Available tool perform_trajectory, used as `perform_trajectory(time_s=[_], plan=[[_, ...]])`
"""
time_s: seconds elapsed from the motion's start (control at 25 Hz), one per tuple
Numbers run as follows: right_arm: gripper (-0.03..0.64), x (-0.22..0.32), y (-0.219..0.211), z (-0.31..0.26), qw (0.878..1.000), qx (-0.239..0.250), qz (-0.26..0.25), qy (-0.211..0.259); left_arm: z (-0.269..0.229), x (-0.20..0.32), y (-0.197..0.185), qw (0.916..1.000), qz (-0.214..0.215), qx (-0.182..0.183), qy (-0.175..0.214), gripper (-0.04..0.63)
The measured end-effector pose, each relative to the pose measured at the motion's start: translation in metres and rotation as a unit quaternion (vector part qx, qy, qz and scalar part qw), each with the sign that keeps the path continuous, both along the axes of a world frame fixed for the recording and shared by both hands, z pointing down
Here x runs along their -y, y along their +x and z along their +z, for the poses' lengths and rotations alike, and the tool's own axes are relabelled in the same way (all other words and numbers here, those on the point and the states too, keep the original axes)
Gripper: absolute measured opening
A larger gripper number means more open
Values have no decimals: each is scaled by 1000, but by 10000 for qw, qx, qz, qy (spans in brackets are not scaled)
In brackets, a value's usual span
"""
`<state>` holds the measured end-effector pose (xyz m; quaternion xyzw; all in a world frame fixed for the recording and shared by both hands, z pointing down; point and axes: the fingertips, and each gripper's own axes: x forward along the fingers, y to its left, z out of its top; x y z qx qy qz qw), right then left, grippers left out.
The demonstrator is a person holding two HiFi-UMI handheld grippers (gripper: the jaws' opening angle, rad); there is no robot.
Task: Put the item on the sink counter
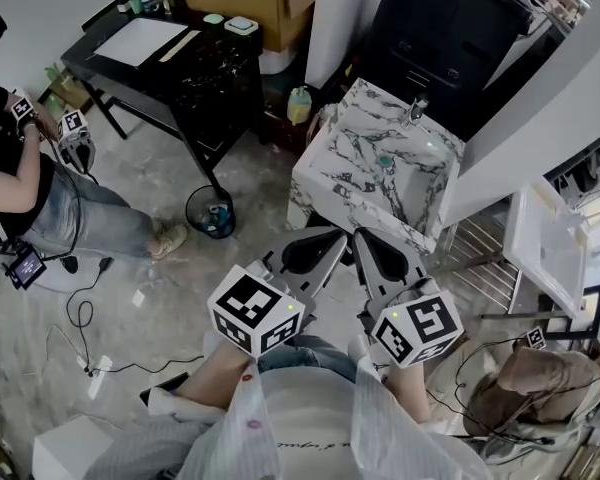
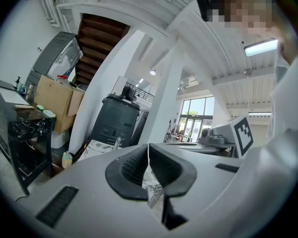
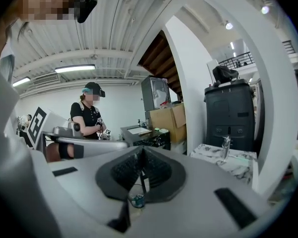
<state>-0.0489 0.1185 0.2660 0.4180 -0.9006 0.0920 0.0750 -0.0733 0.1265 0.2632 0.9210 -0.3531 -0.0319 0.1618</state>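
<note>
Ahead of me stands the sink counter point(image 1: 340, 180), white marble with dark veining, upright on the floor. A small teal item point(image 1: 384, 160) lies in its basin point(image 1: 408, 183); I cannot resolve its shape.

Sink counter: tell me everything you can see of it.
The sink counter is a white block with dark marble-like veining, standing on the floor. Its top sinks into a rectangular basin with a small teal thing at the bottom. A metal tap stands at its far rim. A dark cabinet is behind it.
</note>
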Motion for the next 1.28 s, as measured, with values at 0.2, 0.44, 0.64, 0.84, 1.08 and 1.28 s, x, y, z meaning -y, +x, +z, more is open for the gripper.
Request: perform_trajectory(time_s=[0.2,0.44,0.64,0.84,1.08,1.28], plan=[[9,1,0,2,10000,15,28,-51,3,1,1,10000,49,48,-46,21],[8,5,3,3,9999,-23,18,-106,3,3,7,9999,117,95,-50,21],[9,5,5,10,9998,-36,51,-182,9,3,6,9999,75,91,-104,21],[8,7,8,8,9998,-29,83,-190,9,1,14,9991,316,281,3,21],[8,6,11,6,9998,-132,50,-132,8,-12,27,9907,942,894,402,21],[8,9,17,-4,9997,-183,110,-71,9,-13,29,9837,1258,1186,493,21]])
